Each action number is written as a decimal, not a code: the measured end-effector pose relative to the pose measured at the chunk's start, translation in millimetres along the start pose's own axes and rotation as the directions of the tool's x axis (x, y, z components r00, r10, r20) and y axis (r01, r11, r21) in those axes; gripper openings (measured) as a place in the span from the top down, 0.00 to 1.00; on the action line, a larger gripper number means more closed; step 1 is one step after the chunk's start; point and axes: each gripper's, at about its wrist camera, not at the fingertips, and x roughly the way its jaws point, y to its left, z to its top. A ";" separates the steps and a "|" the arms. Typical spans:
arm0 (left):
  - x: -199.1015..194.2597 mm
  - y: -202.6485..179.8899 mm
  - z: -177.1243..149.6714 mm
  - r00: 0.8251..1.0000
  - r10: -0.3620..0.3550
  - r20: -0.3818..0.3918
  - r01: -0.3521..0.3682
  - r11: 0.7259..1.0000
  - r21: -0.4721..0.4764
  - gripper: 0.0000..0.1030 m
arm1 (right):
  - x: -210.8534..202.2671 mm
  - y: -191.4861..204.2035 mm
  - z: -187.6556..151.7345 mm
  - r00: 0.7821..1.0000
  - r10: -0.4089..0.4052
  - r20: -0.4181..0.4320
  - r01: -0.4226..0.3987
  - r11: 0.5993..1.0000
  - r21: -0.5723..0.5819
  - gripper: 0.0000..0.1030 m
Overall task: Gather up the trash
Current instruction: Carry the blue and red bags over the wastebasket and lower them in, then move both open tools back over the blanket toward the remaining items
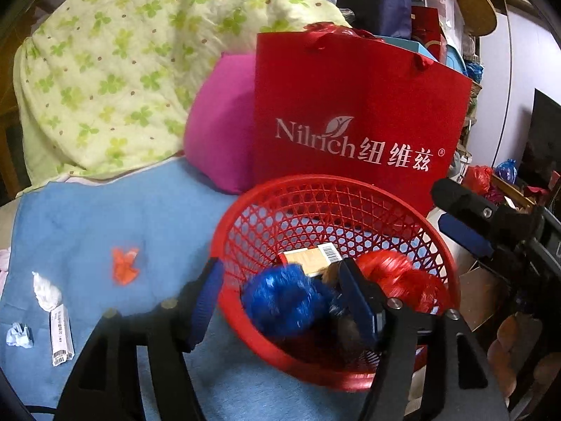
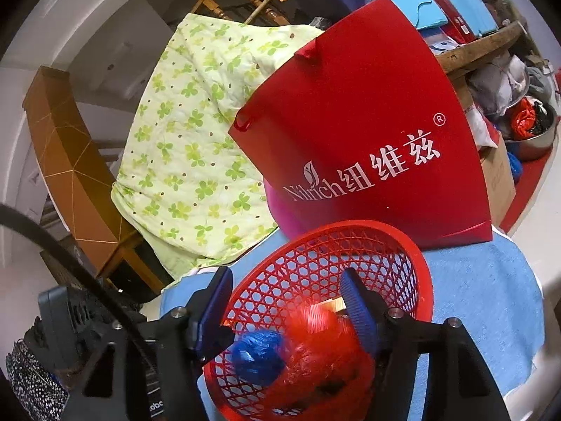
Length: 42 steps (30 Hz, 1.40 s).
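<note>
Left wrist view: the left tool (image 1: 282, 300) hangs over the near rim of the red basket (image 1: 245, 196), its jaws apart, one finger outside the rim and one inside. A blue plastic bundle (image 1: 285, 301) sits between the fingers, low in the basket, with no pad pressing on it that I can make out. Beside it in the basket lie a red plastic bundle (image 1: 399, 275) and a small carton (image 1: 312, 258). The step in hand looks like a drop into the basket.

This view alone shows what is left: to the left of the basket, on the blue cloth (image 1: 105, 217), lie an orange scrap (image 1: 124, 265), a white tissue wad (image 1: 45, 291), a white tube (image 1: 61, 336) and a pale blue scrap (image 1: 19, 336). The next move probably calls for swinging left from the basket and closing on one of these small flat pieces. The right tool (image 1: 455, 210) shows at the basket's right edge.

Right wrist view: the right tool (image 2: 285, 307) stands over the same basket (image 2: 424, 273), jaws parted and gripping nothing; the red bundle (image 2: 322, 351) lies below them, the blue bundle (image 2: 257, 356) beside it. Only here do the basket's right side and the blue cloth (image 2: 484, 291) there show, bare of litter. The red paper bag (image 2: 368, 112) stands behind the basket.
</note>
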 end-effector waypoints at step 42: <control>-103.3 345.0 -181.1 0.818 0.511 -0.265 -0.571 0.660 -0.489 0.29 | 162.9 215.3 -173.3 0.882 0.006 -0.471 -0.223 0.886 -0.407 0.34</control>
